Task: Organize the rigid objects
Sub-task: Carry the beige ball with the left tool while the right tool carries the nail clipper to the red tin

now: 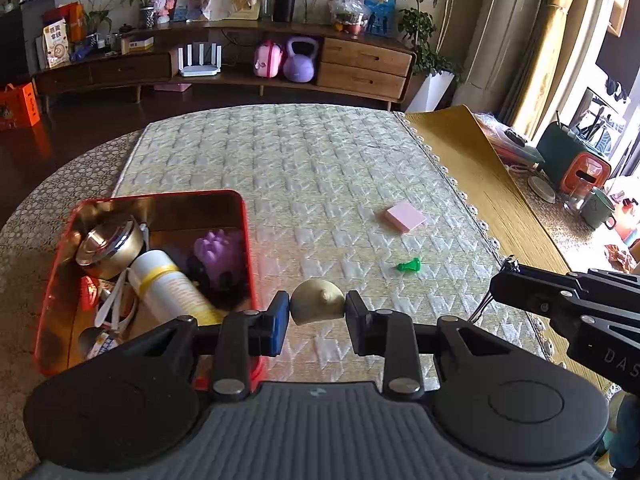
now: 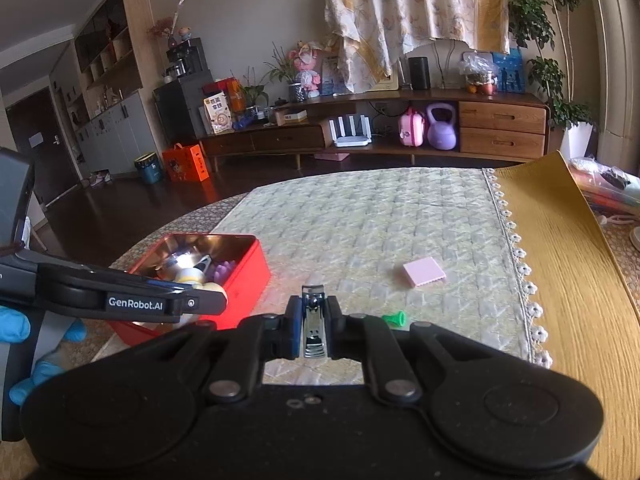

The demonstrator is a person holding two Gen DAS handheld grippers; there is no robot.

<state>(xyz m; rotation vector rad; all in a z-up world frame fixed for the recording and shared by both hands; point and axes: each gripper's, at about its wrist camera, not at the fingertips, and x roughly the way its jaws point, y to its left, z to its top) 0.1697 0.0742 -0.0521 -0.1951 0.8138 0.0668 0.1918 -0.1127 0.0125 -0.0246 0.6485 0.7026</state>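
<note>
The left gripper [image 1: 317, 307] is closed on a beige bun-shaped toy [image 1: 317, 301], pinched between both pads and held clear of the quilted table mat [image 1: 304, 184]. The right gripper [image 2: 313, 320] is clamped tight on a metal nail clipper [image 2: 313, 326], which is held upright with its cutting end forward. In the left wrist view a red tin box [image 1: 52, 264] is seen at 9 o'clock of the bun toy, just beside the left gripper. A white bottle [image 1: 168, 288], a round metal tin [image 1: 110, 248] and a purple toy [image 1: 220, 254], possibly a paw shape, are contained in it. A pink sticky-note pad [image 1: 405, 216] lies at 1 o'clock and a small green plastic piece [image 1: 410, 265] at 2 o'clock, well apart on the mat. A blue-gloved hand [image 2: 18, 332] is seen behind the left gripper.
</note>
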